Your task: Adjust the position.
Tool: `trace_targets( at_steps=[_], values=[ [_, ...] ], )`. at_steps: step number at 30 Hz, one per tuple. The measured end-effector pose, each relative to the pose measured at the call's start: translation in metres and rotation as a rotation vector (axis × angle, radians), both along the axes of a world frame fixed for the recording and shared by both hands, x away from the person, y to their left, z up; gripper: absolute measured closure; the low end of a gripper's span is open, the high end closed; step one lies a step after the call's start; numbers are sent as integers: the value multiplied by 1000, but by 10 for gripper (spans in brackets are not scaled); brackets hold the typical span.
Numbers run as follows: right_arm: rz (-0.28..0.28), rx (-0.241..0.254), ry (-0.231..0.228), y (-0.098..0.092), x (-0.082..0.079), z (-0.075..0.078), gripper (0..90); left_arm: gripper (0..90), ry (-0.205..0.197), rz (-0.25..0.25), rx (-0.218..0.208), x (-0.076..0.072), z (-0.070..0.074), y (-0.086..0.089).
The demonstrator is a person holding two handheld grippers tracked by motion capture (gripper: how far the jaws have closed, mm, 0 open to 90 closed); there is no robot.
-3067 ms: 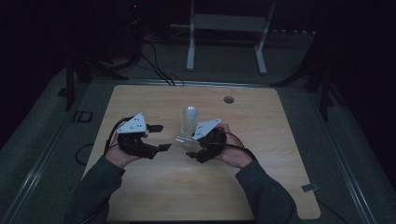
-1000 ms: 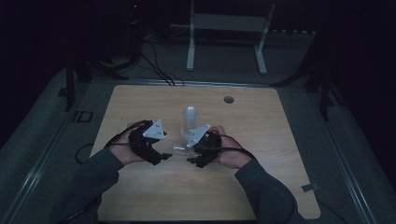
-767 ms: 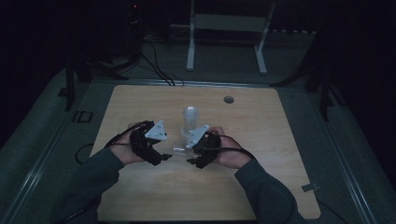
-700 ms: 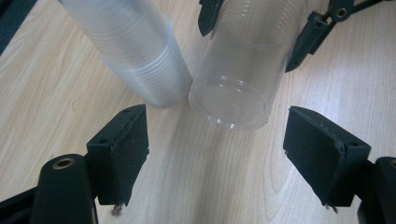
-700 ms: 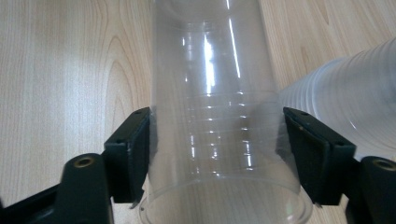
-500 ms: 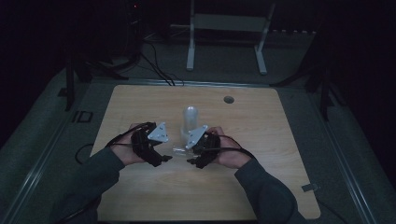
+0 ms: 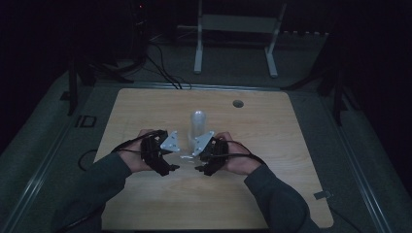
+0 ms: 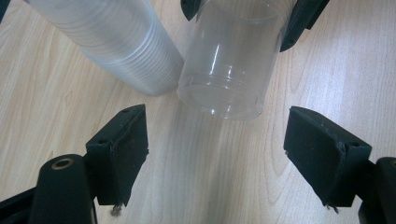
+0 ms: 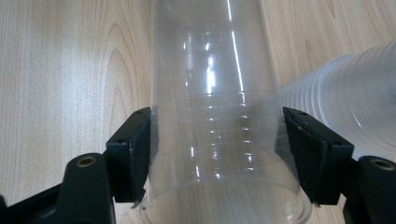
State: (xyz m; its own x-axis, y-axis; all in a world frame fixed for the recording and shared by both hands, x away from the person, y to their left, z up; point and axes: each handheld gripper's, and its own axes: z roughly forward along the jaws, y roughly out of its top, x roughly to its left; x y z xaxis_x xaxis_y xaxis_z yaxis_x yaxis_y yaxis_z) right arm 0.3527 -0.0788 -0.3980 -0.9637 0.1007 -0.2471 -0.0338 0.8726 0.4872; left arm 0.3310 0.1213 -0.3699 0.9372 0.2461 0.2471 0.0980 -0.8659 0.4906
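A clear plastic cup (image 9: 210,70) lies on its side just above the wooden table (image 7: 291,145), with my right gripper (image 9: 217,114) shut on it near its rim. Both pads press the cup's walls. A stack of several frosted cups (image 7: 197,124) stands upside down right behind it and looks whitish (image 9: 345,112) beside the held cup. My left gripper (image 8: 215,122) is open and faces the clear cup's (image 8: 229,60) base, its pads apart from it. In the high view the left gripper (image 7: 171,167) and the right gripper (image 7: 200,169) nearly meet in front of the stack (image 8: 112,37).
A small round hole (image 7: 237,103) sits in the tabletop at the back. A white stand (image 7: 235,24) and cables (image 7: 165,73) lie on the floor beyond the table. Bare wood stretches to either side of the hands.
Since the earliest frame my left gripper has moved right, close to the cup held by the right gripper. Over the last second both hands have hardly moved.
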Motion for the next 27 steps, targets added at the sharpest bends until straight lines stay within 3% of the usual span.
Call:
trace_targets(
  at_steps=[23, 27],
  values=[
    [46, -36, -16, 11, -6, 1, 299, 221, 9, -34, 77, 1, -8, -12],
    [59, -29, -19, 13, -6, 2, 300, 228, 25, -37, 63, 0, -11, -15]
  ],
)
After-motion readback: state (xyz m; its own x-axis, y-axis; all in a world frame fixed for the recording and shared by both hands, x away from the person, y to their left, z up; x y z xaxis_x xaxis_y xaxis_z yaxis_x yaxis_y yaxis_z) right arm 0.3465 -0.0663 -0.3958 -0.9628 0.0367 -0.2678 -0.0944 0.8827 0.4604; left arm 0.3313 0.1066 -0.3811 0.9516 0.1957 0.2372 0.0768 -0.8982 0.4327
